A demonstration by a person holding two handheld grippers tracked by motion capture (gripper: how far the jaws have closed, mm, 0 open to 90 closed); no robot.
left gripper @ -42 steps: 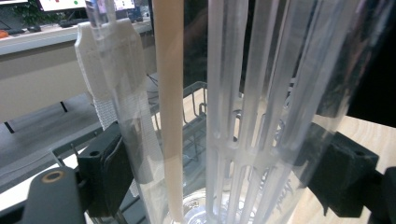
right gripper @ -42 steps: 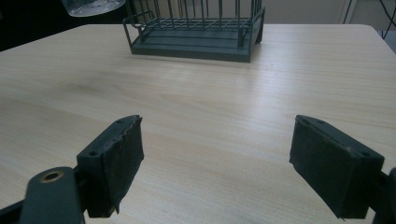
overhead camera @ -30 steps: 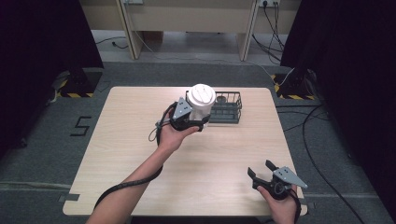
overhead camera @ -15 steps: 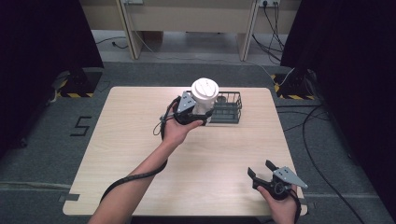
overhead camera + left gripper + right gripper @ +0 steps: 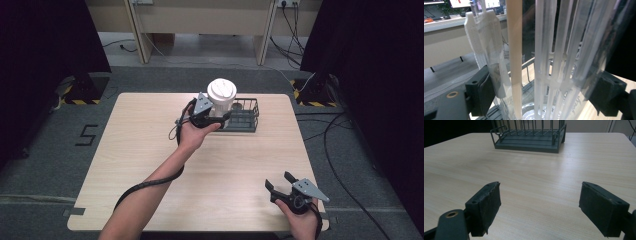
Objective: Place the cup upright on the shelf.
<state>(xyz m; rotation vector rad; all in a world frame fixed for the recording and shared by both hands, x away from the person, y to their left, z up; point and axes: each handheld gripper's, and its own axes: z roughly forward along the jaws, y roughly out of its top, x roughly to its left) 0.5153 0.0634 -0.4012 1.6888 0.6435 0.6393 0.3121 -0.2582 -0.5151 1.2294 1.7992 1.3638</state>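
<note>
Cup over the rack

My left gripper [image 5: 214, 118] has its fingers clenched on the clear lidded cup [image 5: 221, 98], the wire rack [image 5: 245, 116] just beyond them; I'd lower it upright, slowly. Right gripper [image 5: 281, 184] fingers released, nothing between.

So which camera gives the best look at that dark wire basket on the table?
The right gripper view: the wire basket faces the camera unblocked, though its top is cut off. The high view shows the basket whole but small, its left end behind the white-lidded cup in the left claw. The left gripper view gives only a blurred glimpse.
</note>
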